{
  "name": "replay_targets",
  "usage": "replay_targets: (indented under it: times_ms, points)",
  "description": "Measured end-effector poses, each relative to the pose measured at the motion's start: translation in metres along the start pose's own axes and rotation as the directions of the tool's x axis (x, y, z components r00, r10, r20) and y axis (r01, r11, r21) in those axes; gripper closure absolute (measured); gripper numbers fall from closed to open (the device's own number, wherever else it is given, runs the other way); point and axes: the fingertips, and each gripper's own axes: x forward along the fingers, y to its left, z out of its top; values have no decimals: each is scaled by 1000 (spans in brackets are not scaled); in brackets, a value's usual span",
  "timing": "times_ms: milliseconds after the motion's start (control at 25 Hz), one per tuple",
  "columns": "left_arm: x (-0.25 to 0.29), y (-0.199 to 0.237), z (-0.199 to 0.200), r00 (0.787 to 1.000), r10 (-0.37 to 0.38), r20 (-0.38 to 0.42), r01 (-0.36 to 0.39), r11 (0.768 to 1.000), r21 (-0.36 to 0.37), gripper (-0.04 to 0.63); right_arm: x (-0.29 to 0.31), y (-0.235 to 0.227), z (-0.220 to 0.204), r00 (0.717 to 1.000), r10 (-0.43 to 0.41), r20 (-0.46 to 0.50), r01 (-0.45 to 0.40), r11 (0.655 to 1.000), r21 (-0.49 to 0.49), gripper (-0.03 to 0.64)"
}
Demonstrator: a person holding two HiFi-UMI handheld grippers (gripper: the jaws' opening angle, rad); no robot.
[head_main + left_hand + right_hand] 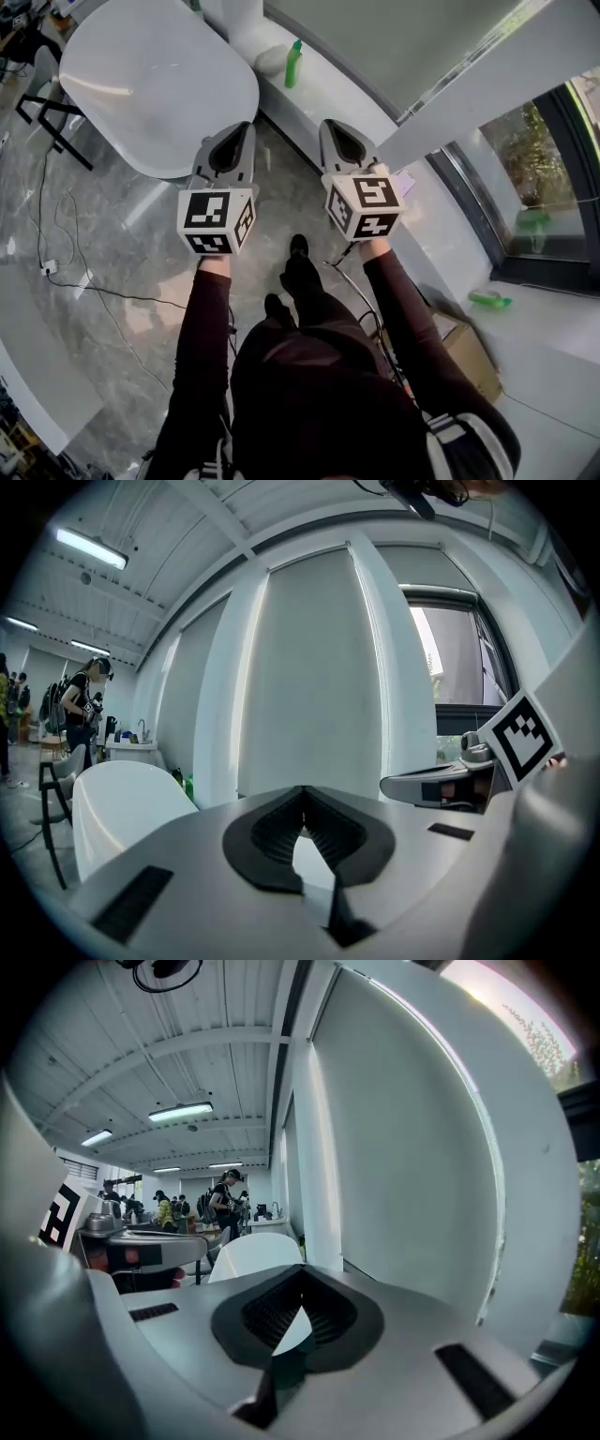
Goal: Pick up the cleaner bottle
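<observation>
Currently I find my left gripper [244,129] and right gripper [330,127] both clenched on nothing, the green cleaner bottle [293,64] standing upright on the white ledge [342,91] well ahead, roughly midway between them.

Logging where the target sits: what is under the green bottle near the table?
The bottle rests on a white ledge, beside a white rounded object. Its own base hides the contact spot.

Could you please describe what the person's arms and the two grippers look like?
Both the left gripper and right gripper have grey wedge-shaped shells with black ribbed pads. Each carries a white cube with black square markers. Long dark sleeves cover the arms.
</observation>
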Motion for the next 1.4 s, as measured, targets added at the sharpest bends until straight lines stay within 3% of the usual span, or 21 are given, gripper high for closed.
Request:
replay_targets:
  times_ms: [280, 600, 1120, 1400]
  points:
    - [81, 11, 2, 1000, 22, -17, -22, 1000, -18, 586, 56, -51, 9, 1000, 16, -24, -16, 1000, 7, 615]
    - [136, 31, 7, 998, 54, -15, -54, 998, -11, 586, 89, -91, 22, 999, -11, -34, 11, 1000, 0, 615]
    - [228, 47, -39, 993, -44, -112, 42, 999, -26, 581, 146, -134, -1, 991, -85, -105, 87, 996, 21, 615]
    - [284, 65, -75, 980, -95, -175, 91, 995, -30, 517, 194, -152, -20, 981, -116, -156, 123, 992, 39, 615]
